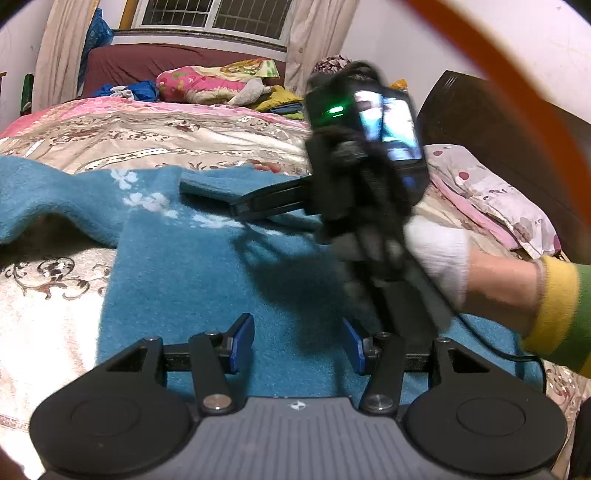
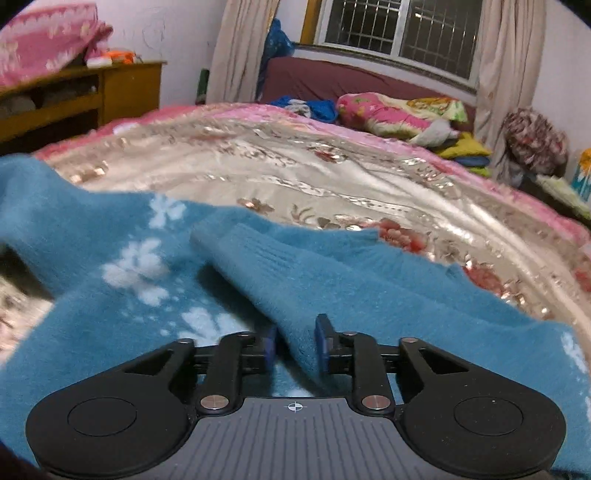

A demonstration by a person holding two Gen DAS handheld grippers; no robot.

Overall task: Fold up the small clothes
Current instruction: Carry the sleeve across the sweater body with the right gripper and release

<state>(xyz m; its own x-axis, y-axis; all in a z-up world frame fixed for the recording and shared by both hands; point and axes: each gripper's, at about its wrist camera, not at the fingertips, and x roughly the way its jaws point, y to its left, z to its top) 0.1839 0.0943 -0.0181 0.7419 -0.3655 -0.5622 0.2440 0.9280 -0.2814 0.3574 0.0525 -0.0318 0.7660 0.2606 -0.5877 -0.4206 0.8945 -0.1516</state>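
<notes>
The blue sweater [image 1: 192, 266], a fuzzy knit with pale flower marks, lies spread on the bed [image 1: 110, 136] over a shiny floral bedspread [image 2: 332, 177]. Its body runs across the near part of the bed, and one sleeve [image 2: 295, 258] is folded inward over the body, cuff end pointing away from the right wrist camera.

Left tool [image 1: 298, 343]: jaws stand moderately apart, blue pads facing each other across a clear gap. Nothing is between them. The sweater's body lies directly beneath and ahead of the tool; contact between the fingertips and the knit cannot be confirmed.

Right tool [image 2: 295, 347]: jaws narrowly parted, with a ridge of the folded sleeve passing between the pads. In the right wrist view a slim gap shows between the cloth and the right-hand pad; the left-hand pad sits close against the fold. The pads do not appear to press the sleeve from both sides. In the left wrist view the same tool [image 1: 236, 203] reaches across from the right, fingers level over the sweater at the sleeve's cuff, blurred. A white-gloved hand [image 1: 439, 258] grips its handle, with a yellow-and-green sleeve cuff at the wrist.

Background: pink patterned pillow [image 1: 491, 195] at the bed's right edge, piled bedding [image 2: 399, 110] at the far end under a barred window [image 2: 399, 33], wooden cabinet [image 2: 92, 96] at left.
</notes>
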